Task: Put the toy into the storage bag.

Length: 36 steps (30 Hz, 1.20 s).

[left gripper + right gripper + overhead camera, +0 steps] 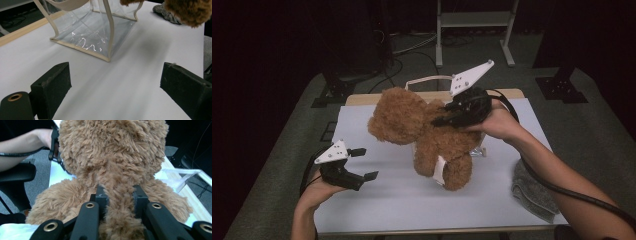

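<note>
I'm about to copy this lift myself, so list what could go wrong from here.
1. The right gripper pinches only fur at the back of the teddy bear; it may slip out.
2. The bear's legs hang by the clear bag and could tip it.
3. The left gripper is open, apart from the bag, so nothing steadies it.

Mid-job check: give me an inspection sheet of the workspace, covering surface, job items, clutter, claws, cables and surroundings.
Surface: white table top, wooden strip along the far edge.
Job's things: brown teddy bear held up off the table; clear bag with cream trim standing open on the table beyond it.
Clutter: grey fabric piece at the table's right edge.
Claws: right claw shut on the teddy bear's back; left claw open, nothing between its jaws, low over the table.
Cables: black cable trailing along the right forearm; more on the floor beyond the table.
Surroundings: dark room, grey floor, metal frame behind the table.
</note>
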Each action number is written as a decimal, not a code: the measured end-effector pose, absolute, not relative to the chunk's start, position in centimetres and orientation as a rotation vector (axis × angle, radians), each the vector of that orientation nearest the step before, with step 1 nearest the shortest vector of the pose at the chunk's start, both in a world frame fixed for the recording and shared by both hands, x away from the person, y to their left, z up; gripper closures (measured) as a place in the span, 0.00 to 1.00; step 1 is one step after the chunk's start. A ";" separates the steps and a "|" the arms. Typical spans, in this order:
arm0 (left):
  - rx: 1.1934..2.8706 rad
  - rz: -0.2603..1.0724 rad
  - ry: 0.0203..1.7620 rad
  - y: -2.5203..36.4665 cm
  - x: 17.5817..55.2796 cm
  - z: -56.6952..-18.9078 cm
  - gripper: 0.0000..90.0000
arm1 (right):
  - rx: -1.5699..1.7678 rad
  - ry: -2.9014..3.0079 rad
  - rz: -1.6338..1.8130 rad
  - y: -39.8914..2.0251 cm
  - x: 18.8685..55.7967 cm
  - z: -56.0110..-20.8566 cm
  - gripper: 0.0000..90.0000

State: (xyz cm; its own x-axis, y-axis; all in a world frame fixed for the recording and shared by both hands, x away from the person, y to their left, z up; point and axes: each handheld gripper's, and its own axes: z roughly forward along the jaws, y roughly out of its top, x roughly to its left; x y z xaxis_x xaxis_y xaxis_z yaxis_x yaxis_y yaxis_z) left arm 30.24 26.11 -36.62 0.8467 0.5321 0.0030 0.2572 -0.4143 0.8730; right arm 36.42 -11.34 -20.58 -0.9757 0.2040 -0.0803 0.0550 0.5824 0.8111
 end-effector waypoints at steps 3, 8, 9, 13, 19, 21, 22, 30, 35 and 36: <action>2.016 0.346 0.578 26.2 30.3 -36.6 0.09 | 0.210 2.648 1.346 -10.9 37.1 -19.4 0.81; 2.011 0.350 0.588 26.4 30.3 -36.6 0.09 | 0.203 2.642 1.331 -10.3 38.0 -17.7 0.81; 2.011 0.352 0.589 26.6 30.3 -36.6 0.09 | 0.199 2.643 1.339 -10.0 38.6 -16.9 0.81; 1.998 0.357 0.599 26.9 30.2 -36.5 0.09 | 0.191 2.638 1.352 -9.3 39.5 -15.5 0.81; 2.001 0.353 0.602 27.1 30.1 -36.7 0.09 | 0.186 2.636 1.339 -8.3 40.8 -13.9 0.81; 2.001 0.352 0.603 27.0 30.1 -36.7 0.09 | 0.201 2.631 1.356 -8.3 41.4 -13.7 0.81; 2.001 0.352 0.603 27.0 30.1 -36.7 0.09 | 0.213 2.631 1.364 -8.3 41.7 -13.6 0.81; 2.013 0.348 0.611 27.1 30.3 -36.9 0.09 | 0.220 2.618 1.378 -8.2 42.5 -12.2 0.81; 2.013 0.343 0.615 27.1 30.3 -37.0 0.09 | 0.217 2.600 1.366 -8.1 42.8 -11.0 0.81; 2.015 0.344 0.616 27.1 30.3 -37.0 0.09 | 0.215 2.596 1.361 -8.1 42.9 -10.8 0.81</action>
